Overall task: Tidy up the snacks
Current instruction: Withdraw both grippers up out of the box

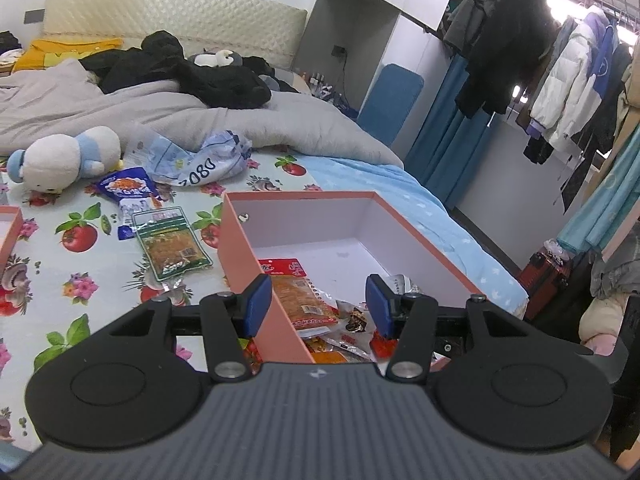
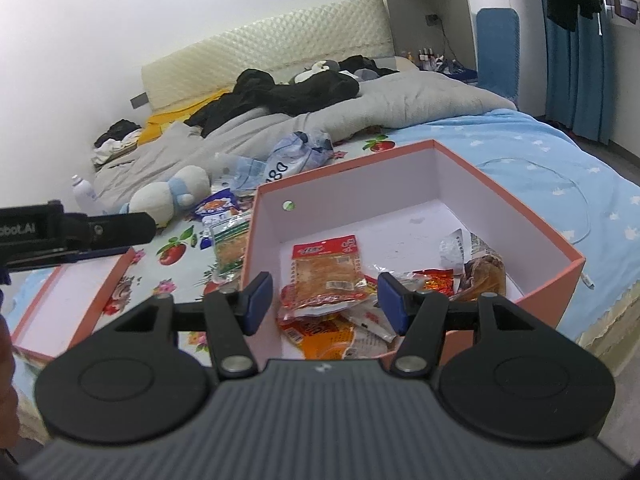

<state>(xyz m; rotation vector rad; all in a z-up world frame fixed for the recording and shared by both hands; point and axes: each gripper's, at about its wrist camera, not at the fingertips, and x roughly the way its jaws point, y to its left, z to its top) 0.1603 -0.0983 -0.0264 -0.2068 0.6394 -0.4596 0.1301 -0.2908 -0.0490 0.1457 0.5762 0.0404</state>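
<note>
The orange-and-red snack packet (image 2: pixel 324 276) lies flat inside the open pink box (image 2: pixel 532 224), near its front-left corner, with its long axis running from the red header at the far end toward the near wall. Beneath and beside it sits a heap of smaller sachets (image 2: pixel 320 332), red and orange, whose printing is too small to read. A brown snack in a clear wrapper (image 2: pixel 482 270) rests at the right side of the box, its silver end crumpled upward. The rear half of the box floor is bare white.

Both grippers hang above the box with fingers spread wide and holding nothing: the right gripper (image 2: pixel 323 303) over the packet pile, the left gripper (image 1: pixel 318 305) straddling the box's left wall, so that wall hides part of the contents in its view.

Outside the box, on the flowered sheet of the bed (image 1: pixel 76 280), a green-edged packet (image 1: pixel 171 245) lies just beside the left wall, long axis pointing away from the camera, and a blue packet (image 1: pixel 127 189) overlaps its far end. A box lid (image 2: pixel 64 304) lies to the left, partly cut off. Beyond are a plush toy (image 1: pixel 64 160) and crumpled plastic bags (image 1: pixel 192 158).
</note>
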